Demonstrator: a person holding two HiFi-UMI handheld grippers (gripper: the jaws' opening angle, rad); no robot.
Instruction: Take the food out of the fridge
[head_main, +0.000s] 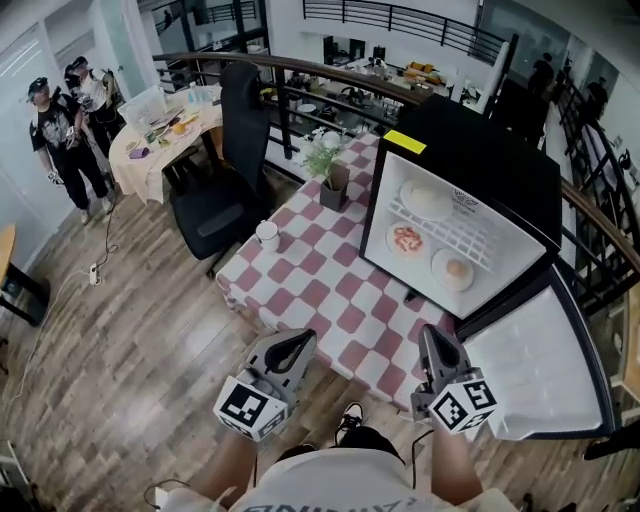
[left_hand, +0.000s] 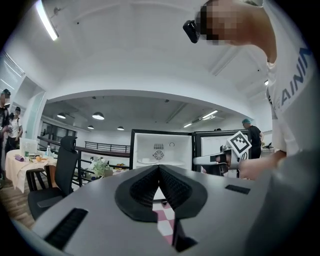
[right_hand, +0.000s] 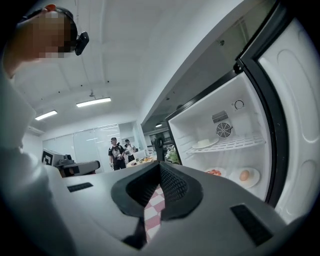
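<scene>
- My white shirt shows the letters "AININ", cut off at both ends.
- The yellow label on top of the fridge is too small for me to read.

Long table under a red-and-white checked cloth. White cup stands near its left edge. Potted plant at the far end, well apart from the cup. Black office chair just beside the table's left side, back upright. Beyond the chair, a round table with a pale cloth, cluttered with small colourful items too small to tell apart. Two onlookers near it: one in a black shirt, another just behind. Wood-plank floor; power strip lying on it, cord trailing. Dark railing curves behind the tables. Person in a teal cap at far right.
</scene>
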